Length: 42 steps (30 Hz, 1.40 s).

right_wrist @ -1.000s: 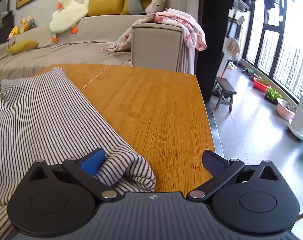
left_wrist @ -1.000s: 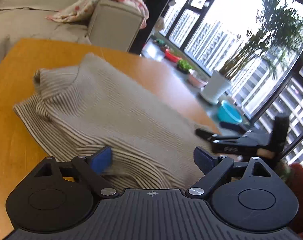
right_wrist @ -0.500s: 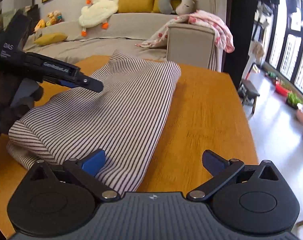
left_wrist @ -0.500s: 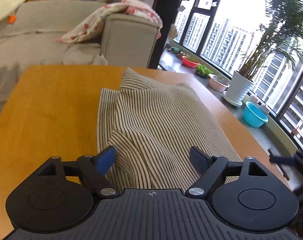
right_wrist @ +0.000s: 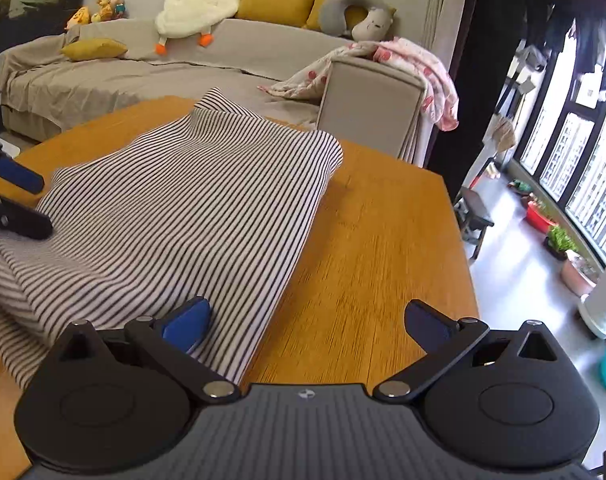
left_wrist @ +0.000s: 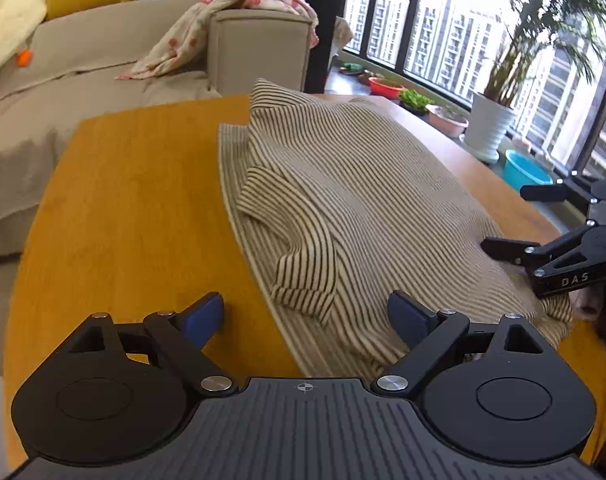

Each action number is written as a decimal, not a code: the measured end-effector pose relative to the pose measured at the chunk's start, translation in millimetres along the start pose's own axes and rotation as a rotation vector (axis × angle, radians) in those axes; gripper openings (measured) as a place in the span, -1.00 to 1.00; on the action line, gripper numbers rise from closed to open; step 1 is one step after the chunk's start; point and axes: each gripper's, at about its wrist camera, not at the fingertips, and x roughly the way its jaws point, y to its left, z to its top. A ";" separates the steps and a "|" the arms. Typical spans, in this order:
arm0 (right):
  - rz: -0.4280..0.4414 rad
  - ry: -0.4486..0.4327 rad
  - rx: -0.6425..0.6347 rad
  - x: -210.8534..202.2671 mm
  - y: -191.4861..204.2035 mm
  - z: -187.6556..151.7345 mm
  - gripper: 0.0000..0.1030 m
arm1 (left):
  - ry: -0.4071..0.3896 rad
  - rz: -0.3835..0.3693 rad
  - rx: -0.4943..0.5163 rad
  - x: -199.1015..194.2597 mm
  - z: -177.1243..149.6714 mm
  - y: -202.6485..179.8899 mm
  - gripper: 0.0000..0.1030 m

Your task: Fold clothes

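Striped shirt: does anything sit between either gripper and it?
Nothing visible does. The left gripper and right gripper both hang open right at the striped shirt on the table.

Home living room, grey sofa (right_wrist: pixel 143 68) with plush duck (right_wrist: pixel 195 4), wooden table (right_wrist: pixel 383 240), high-rise balcony windows (left_wrist: pixel 443 32)

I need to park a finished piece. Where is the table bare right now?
Bare wood lies left of the striped garment, toward the sofa, and on the table between the garment's right edge and the window-side edge. The middle is covered; both open tools, left and right, crowd the near edge.
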 end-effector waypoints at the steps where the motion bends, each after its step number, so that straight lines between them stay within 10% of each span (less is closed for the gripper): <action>1: -0.011 -0.001 0.000 4.1 -2.2 2.2 1.00 | -0.009 0.005 -0.005 4.2 1.4 -3.7 0.87; 42: 0.160 0.032 0.270 15.8 -28.3 -5.0 1.00 | -0.106 0.087 -0.102 17.1 3.4 -14.7 1.00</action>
